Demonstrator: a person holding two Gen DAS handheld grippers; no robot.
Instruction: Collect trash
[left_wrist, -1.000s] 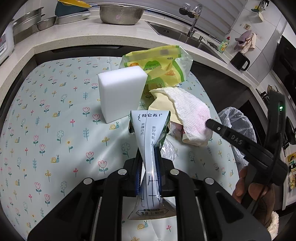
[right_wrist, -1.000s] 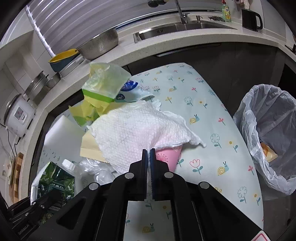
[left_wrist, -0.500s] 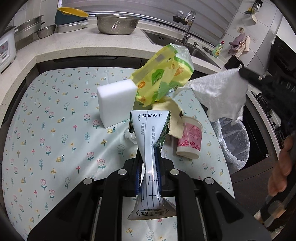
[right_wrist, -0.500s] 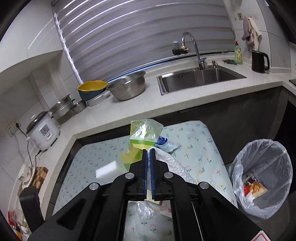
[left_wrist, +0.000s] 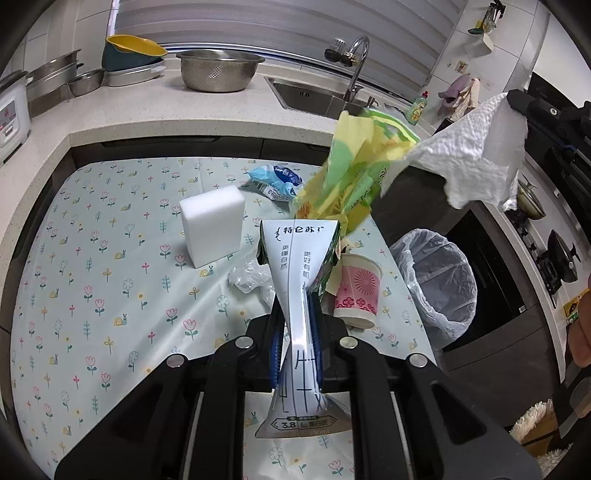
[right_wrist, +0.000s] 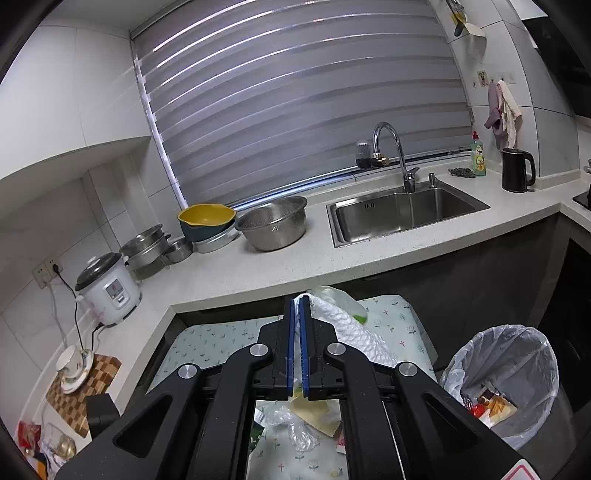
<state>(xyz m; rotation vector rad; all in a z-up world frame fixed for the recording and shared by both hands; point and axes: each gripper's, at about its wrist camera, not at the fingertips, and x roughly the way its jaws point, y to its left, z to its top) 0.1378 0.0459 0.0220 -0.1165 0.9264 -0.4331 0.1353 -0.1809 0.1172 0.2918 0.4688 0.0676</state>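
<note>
- The paper towel (left_wrist: 476, 162) hangs in the air from the right gripper (right_wrist: 296, 306), whose jaws are pressed together on its top edge; it is high at the right of the scene, above and beyond the trash bin (left_wrist: 436, 280). It is white, dimpled, limp and crumpled, with a ragged lower edge.
- A yellow-green plastic bag (left_wrist: 354, 173) trails from the towel, lifted clear of the surface. It is thin, glossy film and blurred, so I cannot tell how it clings.
- The milk carton (left_wrist: 299, 280) is pinched flat in the jaws of the left gripper (left_wrist: 297, 325), held above the near part of the surface. It is coated card, squashed to a waist at the pads and flaring to a folded top.
- The step in hand looks like carrying: both grippers are loaded and neither load is over the bin's mouth.
- Next, each load probably has to come over the bin's opening before the jaws part; the light towel may drift, and the bag may fall short.
- The bin is lined with crinkled translucent plastic and already holds some rubbish.
- Left on the floral cloth of the surface (left_wrist: 92, 258): a pink paper cup (left_wrist: 356, 291), crumpled clear film (left_wrist: 251, 277), a blue wrapper (left_wrist: 273, 181) at the far side, and a white foam block (left_wrist: 212, 225) standing on edge.
</note>
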